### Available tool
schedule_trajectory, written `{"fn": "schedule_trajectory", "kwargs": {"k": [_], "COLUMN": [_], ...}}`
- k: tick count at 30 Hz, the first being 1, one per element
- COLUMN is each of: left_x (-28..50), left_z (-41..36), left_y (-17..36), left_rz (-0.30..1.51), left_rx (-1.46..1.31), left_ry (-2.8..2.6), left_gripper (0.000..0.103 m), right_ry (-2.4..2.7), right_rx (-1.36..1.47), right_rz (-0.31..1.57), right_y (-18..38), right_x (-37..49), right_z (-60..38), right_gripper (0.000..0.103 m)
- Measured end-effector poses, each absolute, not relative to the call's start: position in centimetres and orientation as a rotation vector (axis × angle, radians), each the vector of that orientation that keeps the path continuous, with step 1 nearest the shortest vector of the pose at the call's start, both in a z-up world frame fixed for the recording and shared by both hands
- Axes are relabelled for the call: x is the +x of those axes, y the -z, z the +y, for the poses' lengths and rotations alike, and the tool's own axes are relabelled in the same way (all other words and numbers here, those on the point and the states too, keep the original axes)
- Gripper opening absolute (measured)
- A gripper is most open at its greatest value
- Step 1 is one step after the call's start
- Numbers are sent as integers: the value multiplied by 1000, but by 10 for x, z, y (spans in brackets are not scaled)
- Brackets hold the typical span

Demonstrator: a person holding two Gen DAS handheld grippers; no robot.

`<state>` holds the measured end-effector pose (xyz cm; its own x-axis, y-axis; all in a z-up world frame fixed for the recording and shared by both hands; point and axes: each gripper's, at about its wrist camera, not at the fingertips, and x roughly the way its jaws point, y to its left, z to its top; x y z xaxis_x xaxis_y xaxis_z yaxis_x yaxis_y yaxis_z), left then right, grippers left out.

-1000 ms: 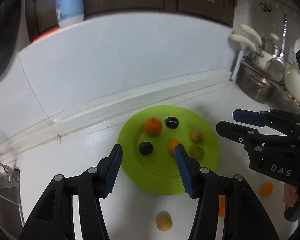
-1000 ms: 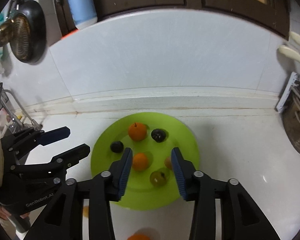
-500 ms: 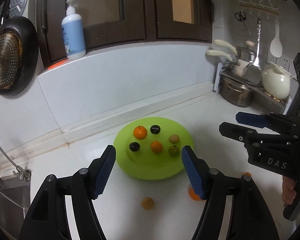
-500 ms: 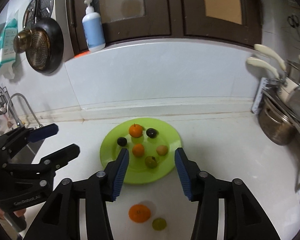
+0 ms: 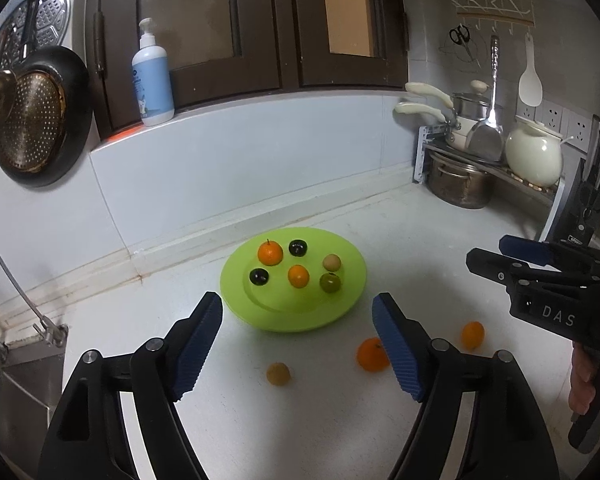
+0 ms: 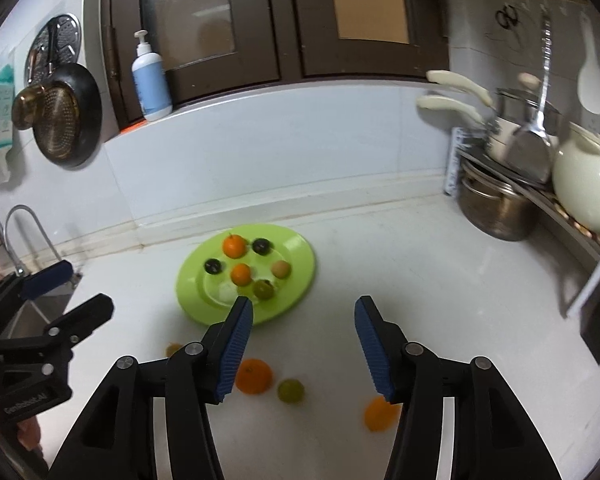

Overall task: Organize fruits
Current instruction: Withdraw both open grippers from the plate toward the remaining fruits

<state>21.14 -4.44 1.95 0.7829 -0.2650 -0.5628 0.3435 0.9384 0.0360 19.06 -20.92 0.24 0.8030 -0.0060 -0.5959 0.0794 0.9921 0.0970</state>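
A lime green plate (image 5: 340, 312) (image 6: 296, 280) on the white counter holds several small fruits: oranges, dark plums, a tan one and a green one. Loose on the counter lie an orange (image 5: 370, 355) (image 6: 253, 376), a small orange (image 5: 472, 335) (image 6: 378, 414), a tan fruit (image 5: 278, 373) (image 6: 174, 349) and a green fruit (image 6: 290, 390). My left gripper (image 5: 298, 346) is open and empty, above the counter in front of the plate. My right gripper (image 6: 304, 346) is open and empty, over the loose fruits; it shows at the right of the left wrist view (image 5: 496, 258).
A sink with a tap (image 5: 4, 280) lies at the left. A rack with a steel pot (image 5: 458, 184) and a cream kettle (image 5: 534, 156) fills the right corner. A pan (image 5: 32, 128) hangs on the wall and a soap bottle (image 5: 153, 80) stands on the ledge.
Both grippers have pulled back and up from the plate, so it looks smaller and the loose fruits in front have come into view. Both stay open, the jaws wider apart.
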Motion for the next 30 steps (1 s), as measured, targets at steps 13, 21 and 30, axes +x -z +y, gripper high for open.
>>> {"fn": "schedule_trajectory", "kwargs": {"k": [13,21,30], "left_x": [204,216,230], "left_z": [-64,-78,-92], "left_y": [17,49,79], "left_rz": [655,740,802], "left_rx": [167,200,217], "left_ry": [384,408,453], "left_gripper": [77,77,77], "right_ry": [140,181,193], "right_rx": [106,125,172], "right_rz": [675,750,845], "right_y": [24,52,87], "right_x": [163,162,167], "right_z": [-226,-238,-247], "right_gripper": [54,54,54]}}
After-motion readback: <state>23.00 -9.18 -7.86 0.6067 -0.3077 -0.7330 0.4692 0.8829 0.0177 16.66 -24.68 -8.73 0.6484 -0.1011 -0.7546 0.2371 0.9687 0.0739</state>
